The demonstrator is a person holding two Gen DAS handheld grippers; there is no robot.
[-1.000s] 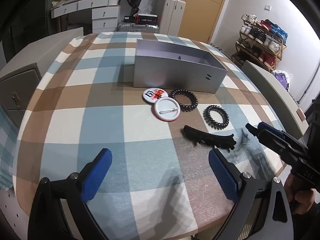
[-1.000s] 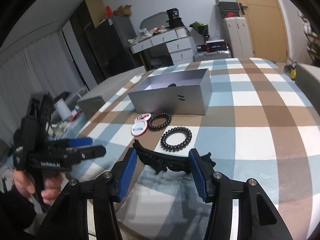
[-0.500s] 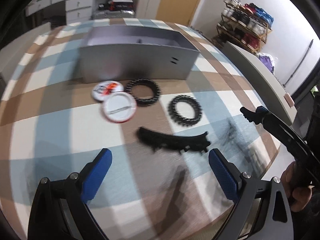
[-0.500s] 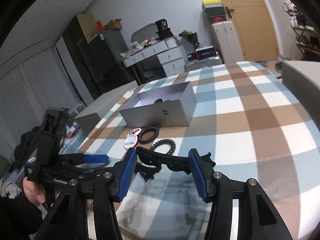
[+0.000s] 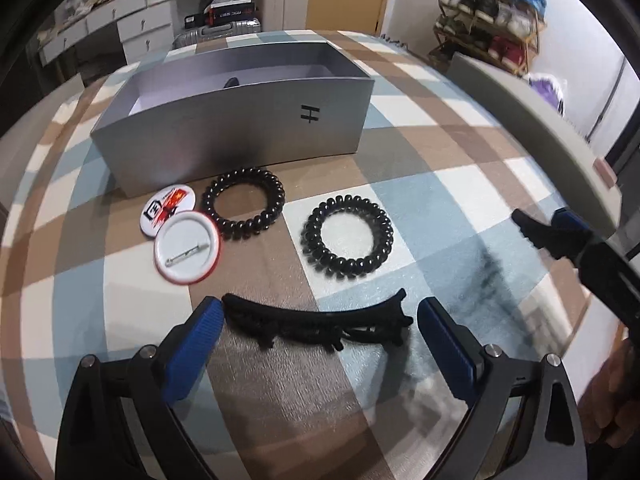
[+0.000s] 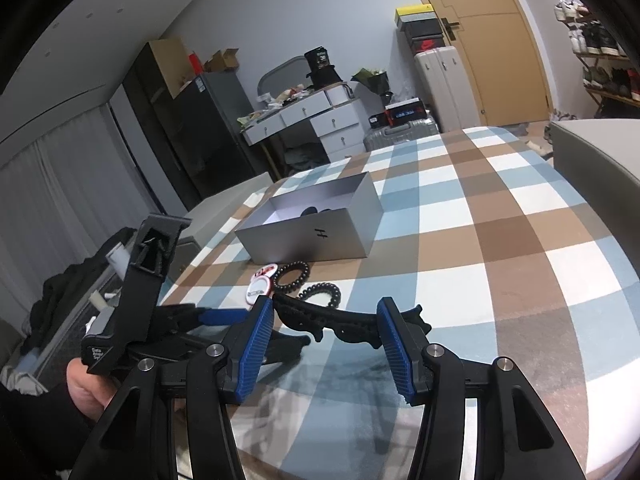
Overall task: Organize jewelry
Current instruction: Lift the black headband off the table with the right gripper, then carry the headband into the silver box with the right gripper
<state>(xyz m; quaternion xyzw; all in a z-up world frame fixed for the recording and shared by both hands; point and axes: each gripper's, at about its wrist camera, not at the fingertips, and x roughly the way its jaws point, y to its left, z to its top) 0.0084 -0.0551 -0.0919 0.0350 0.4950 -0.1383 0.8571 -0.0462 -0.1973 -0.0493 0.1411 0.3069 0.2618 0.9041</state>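
Left hand-held gripper (image 5: pixel 318 344) open — flanking black hair clip (image 5: pixel 316 322); untouched.

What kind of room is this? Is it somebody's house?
Probably a lived-in room at home, maybe a bedroom. There is a shoe rack, a white desk with drawers, suitcases by the door, and a checked tablecloth.

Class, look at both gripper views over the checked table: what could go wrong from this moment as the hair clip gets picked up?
1. The long black hair clip spans nearly the whole opening of the left gripper, so closing on its ends may flip it.
2. The right gripper is close by, so they could collide.
3. The spiral hair tie lies just beyond and could be knocked.
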